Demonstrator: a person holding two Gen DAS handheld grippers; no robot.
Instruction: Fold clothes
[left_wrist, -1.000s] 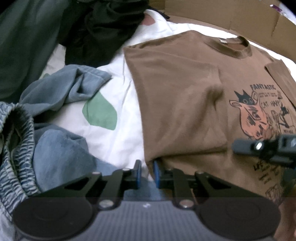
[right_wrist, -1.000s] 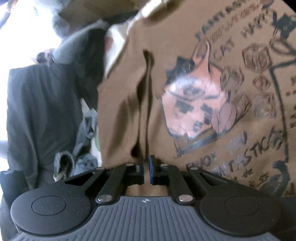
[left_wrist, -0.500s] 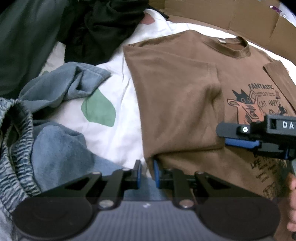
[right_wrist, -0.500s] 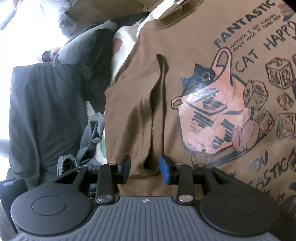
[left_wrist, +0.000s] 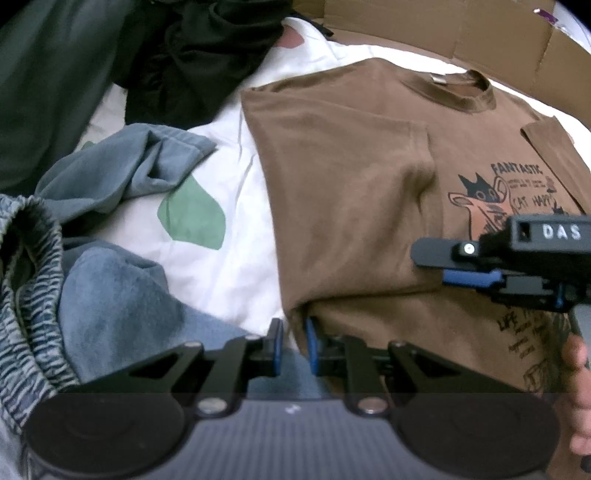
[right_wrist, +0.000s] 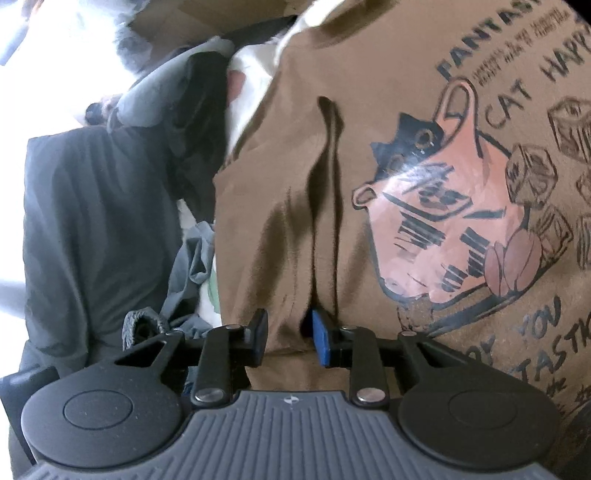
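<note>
Your brown T-shirt (left_wrist: 351, 192) lies flat and print-side up on the white sheet (left_wrist: 236, 236), its left sleeve folded in over the body, with the blue garments (left_wrist: 122, 306) beside it and a dark pile (left_wrist: 192, 55) beyond. Your left gripper (left_wrist: 293, 345) sits at the shirt's folded side edge with its jaws only a narrow gap apart, and you cannot tell whether any fabric is pinched in that gap. Your right gripper (right_wrist: 289, 338) is closing, jaws still spread, with a raised ridge of the shirt's cloth between the pads (right_wrist: 320, 338) but not yet pressed.
</note>
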